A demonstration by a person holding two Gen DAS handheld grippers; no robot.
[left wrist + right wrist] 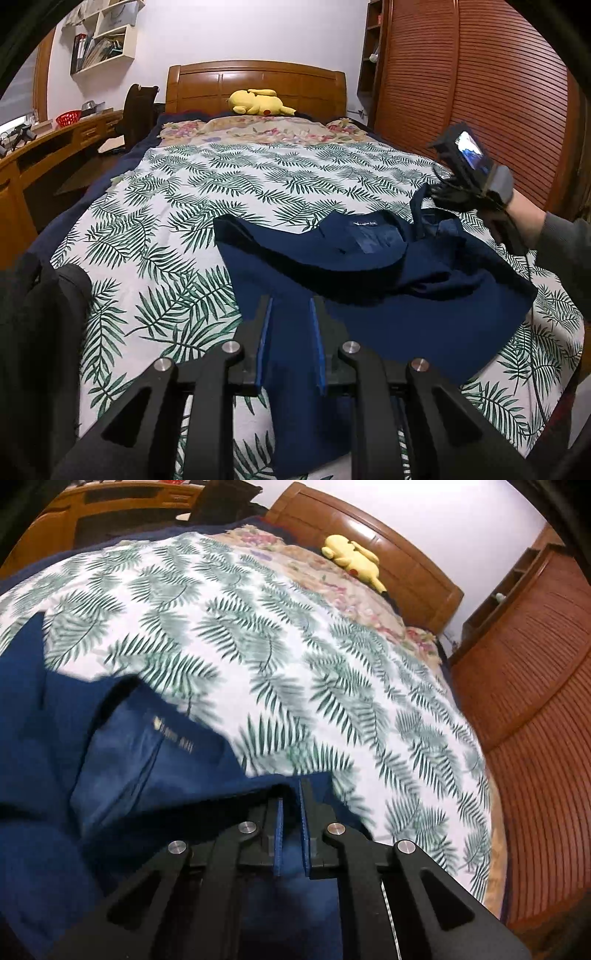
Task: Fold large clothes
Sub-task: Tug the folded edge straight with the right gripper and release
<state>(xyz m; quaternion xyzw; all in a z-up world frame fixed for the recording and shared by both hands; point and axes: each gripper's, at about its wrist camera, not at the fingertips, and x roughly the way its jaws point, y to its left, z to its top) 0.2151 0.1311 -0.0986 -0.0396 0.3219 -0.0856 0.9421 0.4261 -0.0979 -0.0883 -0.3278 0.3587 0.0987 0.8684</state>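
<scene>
Navy garment (369, 280) spread on the leaf-print bedspread (207, 184), ahead of both grippers. Left gripper (291, 306) pinching a fold of the navy cloth between its blue pads, cloth trailing back beneath the jaws. Right gripper (291, 794) pressed together on the garment's edge, fabric caught between the pads, collar label (173, 734) up and to its left. Right hand (517, 206) visible off to the right of the left gripper, lifting a navy corner. Yellow plush toy (258, 101) far ahead, against the wooden headboard (255, 81).
</scene>
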